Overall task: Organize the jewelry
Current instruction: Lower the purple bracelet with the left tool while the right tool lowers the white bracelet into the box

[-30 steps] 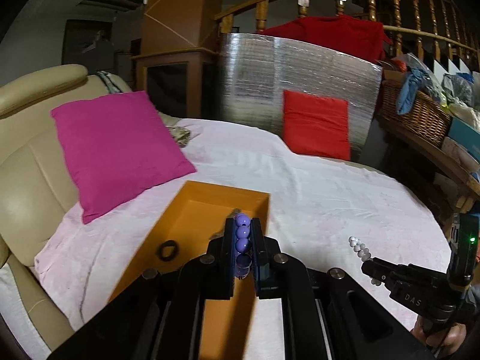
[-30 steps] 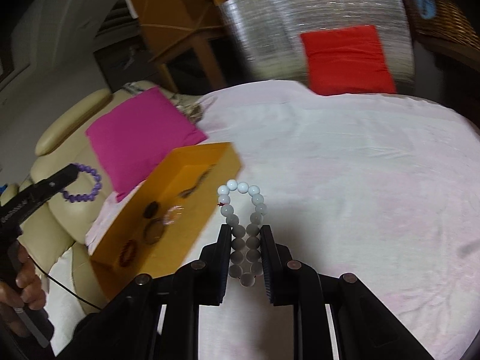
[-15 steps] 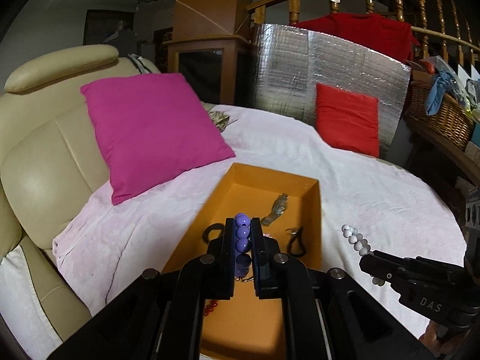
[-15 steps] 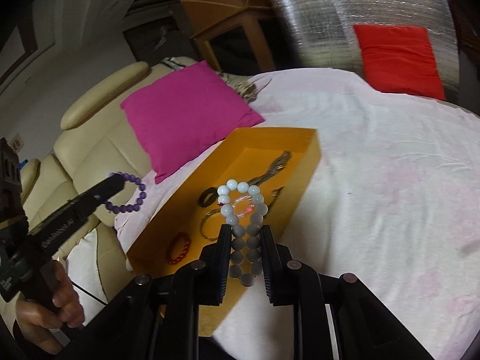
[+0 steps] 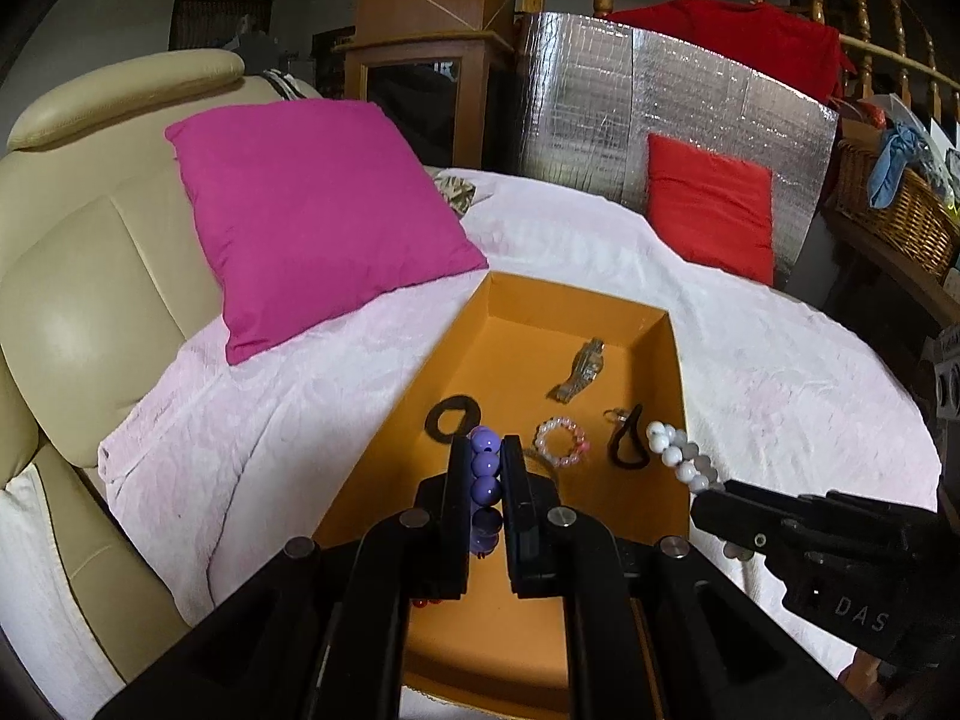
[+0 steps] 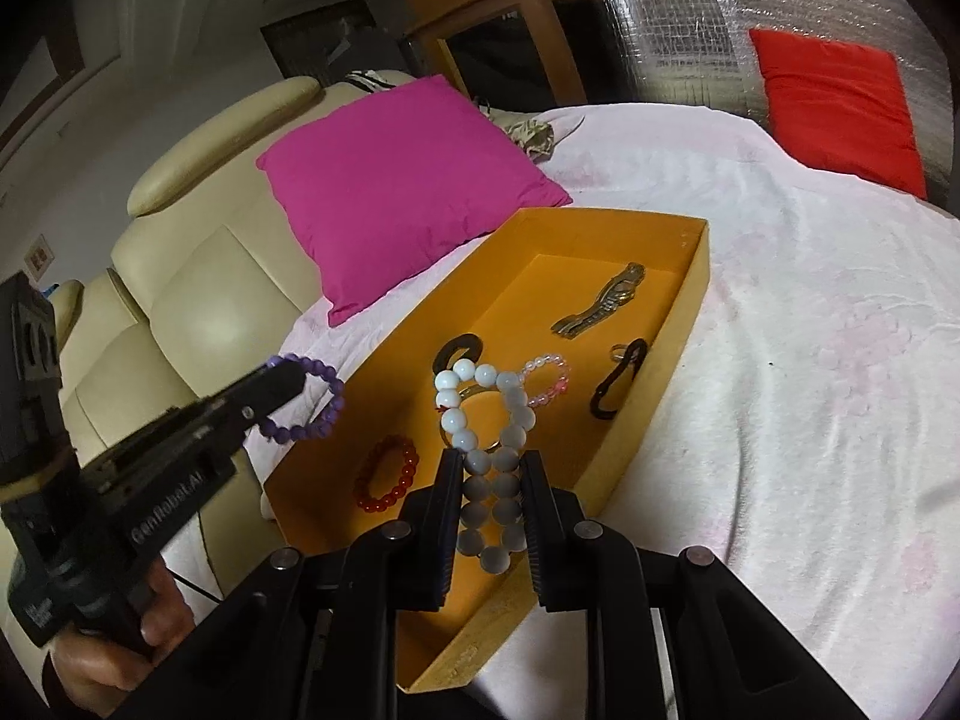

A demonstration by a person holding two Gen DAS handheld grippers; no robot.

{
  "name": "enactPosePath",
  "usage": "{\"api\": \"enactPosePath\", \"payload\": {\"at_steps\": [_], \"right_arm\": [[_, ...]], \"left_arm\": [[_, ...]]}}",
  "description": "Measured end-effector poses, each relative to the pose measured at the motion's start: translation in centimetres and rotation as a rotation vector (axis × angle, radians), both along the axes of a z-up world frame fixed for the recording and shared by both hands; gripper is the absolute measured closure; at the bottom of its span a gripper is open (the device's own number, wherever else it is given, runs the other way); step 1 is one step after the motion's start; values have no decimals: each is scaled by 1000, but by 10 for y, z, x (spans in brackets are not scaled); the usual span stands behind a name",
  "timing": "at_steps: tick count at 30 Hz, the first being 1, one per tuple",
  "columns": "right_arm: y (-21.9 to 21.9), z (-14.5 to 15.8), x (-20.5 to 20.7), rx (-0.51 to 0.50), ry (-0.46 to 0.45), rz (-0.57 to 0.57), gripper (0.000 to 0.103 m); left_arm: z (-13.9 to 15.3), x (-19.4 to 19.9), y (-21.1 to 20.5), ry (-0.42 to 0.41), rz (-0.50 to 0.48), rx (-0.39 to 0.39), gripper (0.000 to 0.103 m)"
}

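The left gripper point(image 5: 486, 474) pinches a purple bracelet point(image 6: 312, 399). The right gripper point(image 6: 491, 510) squeezes a white bracelet point(image 6: 480, 420), its loop pointing forward over the orange box point(image 6: 690, 300).

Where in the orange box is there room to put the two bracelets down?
In the orange box, the far end past the metal watch band is bare, as is the floor right of the red bracelet. The middle is crowded: black ring, pink bracelet, black loop.
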State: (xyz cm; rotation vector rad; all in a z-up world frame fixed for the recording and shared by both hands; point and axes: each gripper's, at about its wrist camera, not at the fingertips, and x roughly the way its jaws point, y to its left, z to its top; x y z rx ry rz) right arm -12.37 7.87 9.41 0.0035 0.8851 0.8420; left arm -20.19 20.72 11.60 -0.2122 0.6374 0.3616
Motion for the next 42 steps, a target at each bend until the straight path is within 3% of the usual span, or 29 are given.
{"api": "enactPosePath", "payload": {"at_steps": [42], "right_arm": [[22, -39, 28, -10, 97, -47, 82]], "left_arm": [[-57, 22, 10, 147, -16, -33, 94]]}}
